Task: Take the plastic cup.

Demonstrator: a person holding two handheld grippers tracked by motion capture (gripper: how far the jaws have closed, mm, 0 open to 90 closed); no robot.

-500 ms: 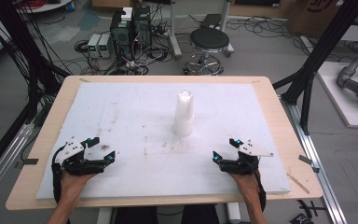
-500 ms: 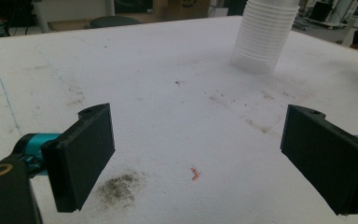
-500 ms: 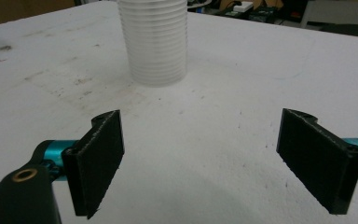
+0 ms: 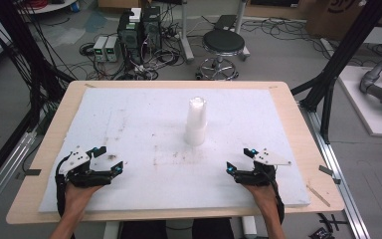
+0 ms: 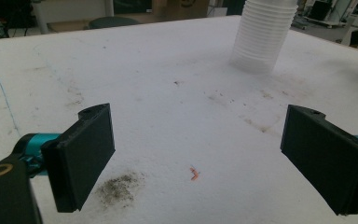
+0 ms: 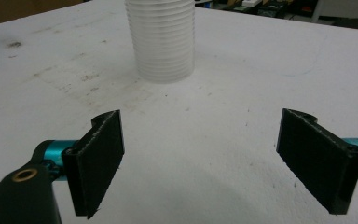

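A tall stack of white plastic cups (image 4: 197, 121) stands upside down near the middle of the white foam board (image 4: 144, 114). The same cup stack (image 5: 264, 33) rises at the upper right in the left gripper view, and the cup stack (image 6: 161, 38) stands straight ahead in the right gripper view. My left gripper (image 4: 115, 169) rests low at the board's near left, open, nothing between its jaws. My right gripper (image 4: 230, 169) sits at the near right, also open and empty. Both are well short of the cups. Between the left gripper's jaws (image 5: 196, 154) and the right gripper's jaws (image 6: 200, 158) lies bare board.
The board lies on a wooden table (image 4: 298, 119). A dark smudge (image 5: 119, 189) and a small orange speck (image 5: 195, 173) mark the board near the left gripper. Beyond the table stand a black stool (image 4: 223, 44), computer boxes (image 4: 139, 27) and cables on the floor.
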